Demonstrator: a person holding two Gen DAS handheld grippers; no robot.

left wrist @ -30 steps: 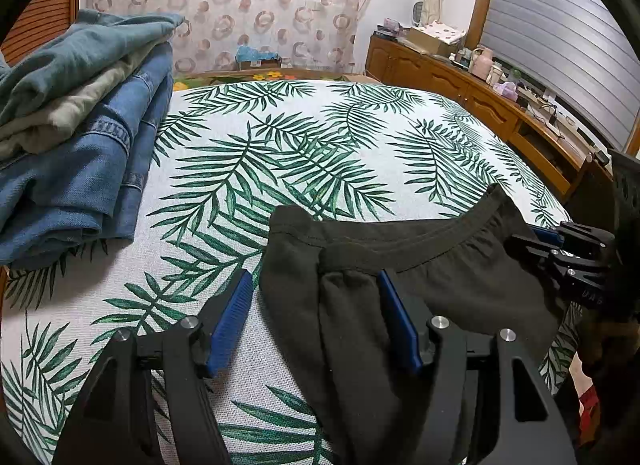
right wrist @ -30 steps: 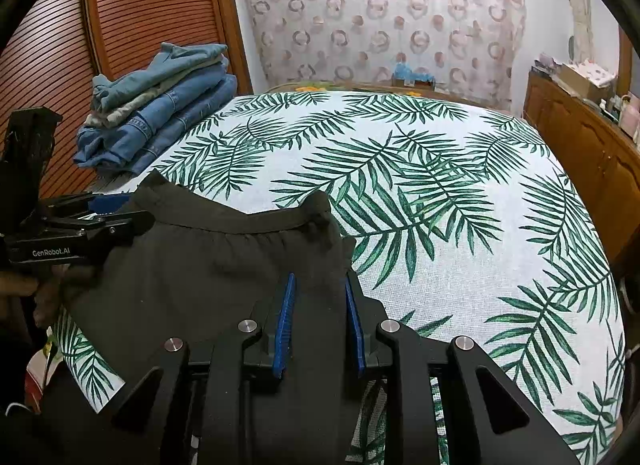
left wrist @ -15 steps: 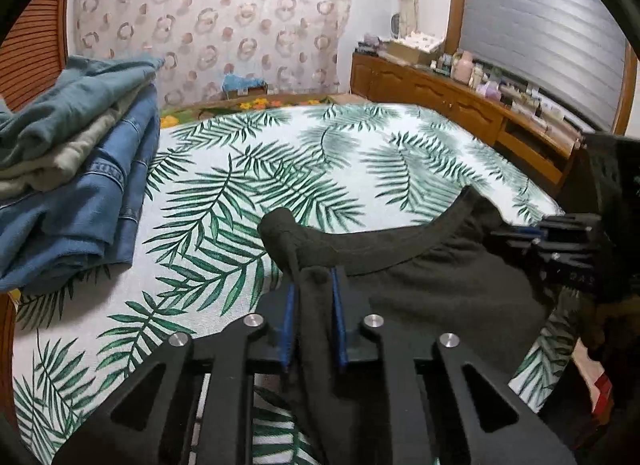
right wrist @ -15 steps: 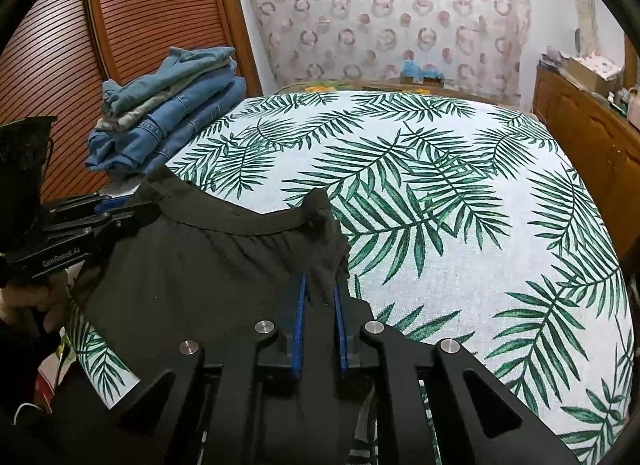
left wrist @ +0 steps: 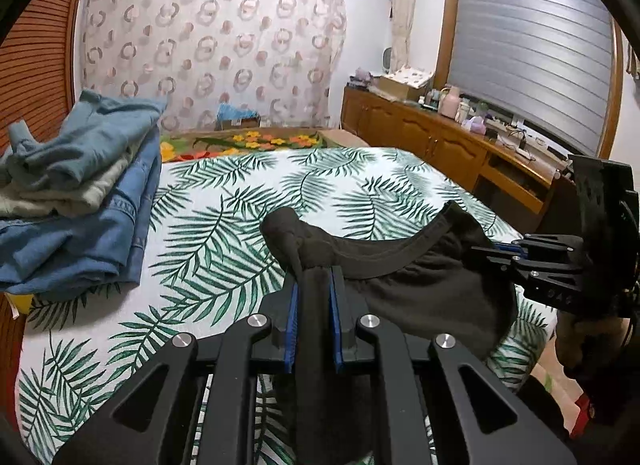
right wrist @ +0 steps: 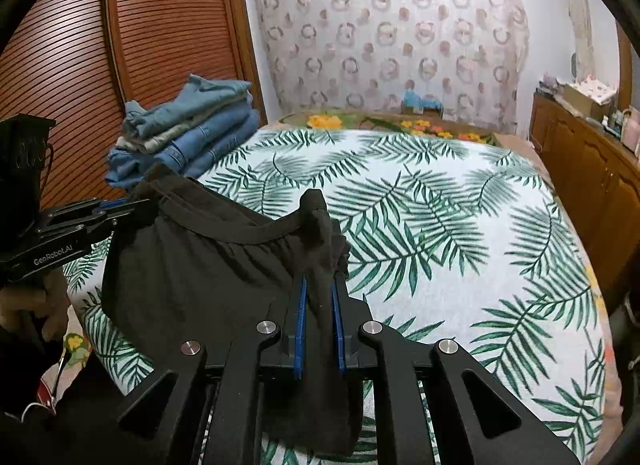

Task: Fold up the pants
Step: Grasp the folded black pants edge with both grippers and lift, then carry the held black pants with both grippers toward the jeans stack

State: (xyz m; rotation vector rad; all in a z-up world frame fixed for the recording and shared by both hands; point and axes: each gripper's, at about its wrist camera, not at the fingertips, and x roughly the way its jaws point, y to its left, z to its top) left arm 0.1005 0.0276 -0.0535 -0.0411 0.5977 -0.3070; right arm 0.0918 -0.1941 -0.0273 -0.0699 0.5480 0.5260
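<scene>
Dark pants [left wrist: 416, 285] hang by their waistband above the near edge of the palm-leaf bed cover [left wrist: 248, 201]. My left gripper [left wrist: 314, 285] is shut on the waistband's left corner. My right gripper [right wrist: 319, 285] is shut on the right corner. The waistband sags between them. The pants also show in the right wrist view [right wrist: 200, 265], where the left gripper [right wrist: 132, 207] is seen from the side. The right gripper [left wrist: 486, 251] shows at the right of the left wrist view. The legs drop out of sight below.
A stack of folded jeans [left wrist: 80, 201] lies at the bed's left side, also seen in the right wrist view [right wrist: 188, 137]. A wooden louvred wardrobe [right wrist: 120, 45] stands left, a low wooden cabinet [left wrist: 460, 145] with small items right.
My left gripper closed on the waistband's left corner. Both grippers have lifted the pants off the bed cover, and the waistband now hangs between them.
</scene>
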